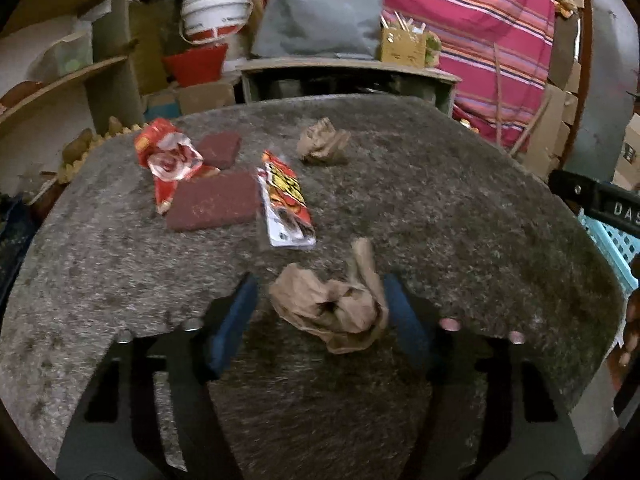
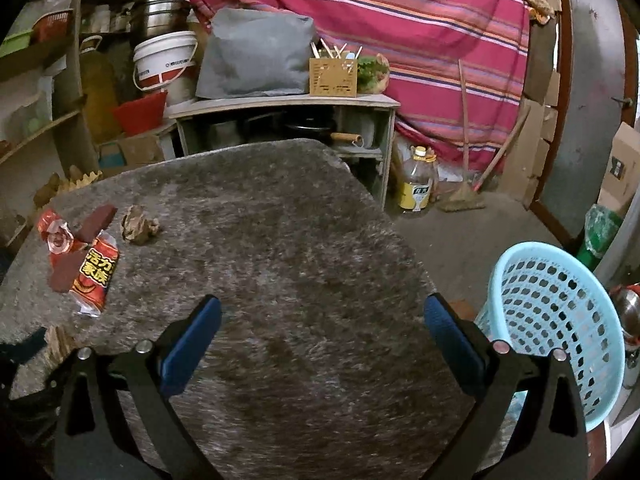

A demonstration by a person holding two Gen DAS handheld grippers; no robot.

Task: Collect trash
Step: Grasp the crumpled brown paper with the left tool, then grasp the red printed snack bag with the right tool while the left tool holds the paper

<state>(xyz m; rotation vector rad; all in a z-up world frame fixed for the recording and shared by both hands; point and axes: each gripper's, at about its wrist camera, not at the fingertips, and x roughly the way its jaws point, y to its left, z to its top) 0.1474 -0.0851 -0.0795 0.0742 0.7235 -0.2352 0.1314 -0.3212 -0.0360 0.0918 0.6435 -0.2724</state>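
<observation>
A crumpled brown paper (image 1: 332,308) lies on the grey felt-covered table (image 1: 440,208) between the blue pads of my left gripper (image 1: 320,280). The right pad touches it, while a narrow gap shows at the left pad, so the gripper is open around it. Farther off lie a red-yellow snack wrapper (image 1: 286,200) (image 2: 94,276), a crumpled red wrapper (image 1: 168,156) (image 2: 56,236) and a second brown paper ball (image 1: 322,142) (image 2: 138,225). My right gripper (image 2: 323,302) is open over bare table with nothing between its fingers.
Two dark red flat pads (image 1: 214,200) (image 1: 220,148) lie among the wrappers. A light blue perforated basket (image 2: 560,320) stands off the table's right edge. Behind the table are a low shelf (image 2: 288,104), buckets, a bottle (image 2: 418,184) on the floor and a striped cloth.
</observation>
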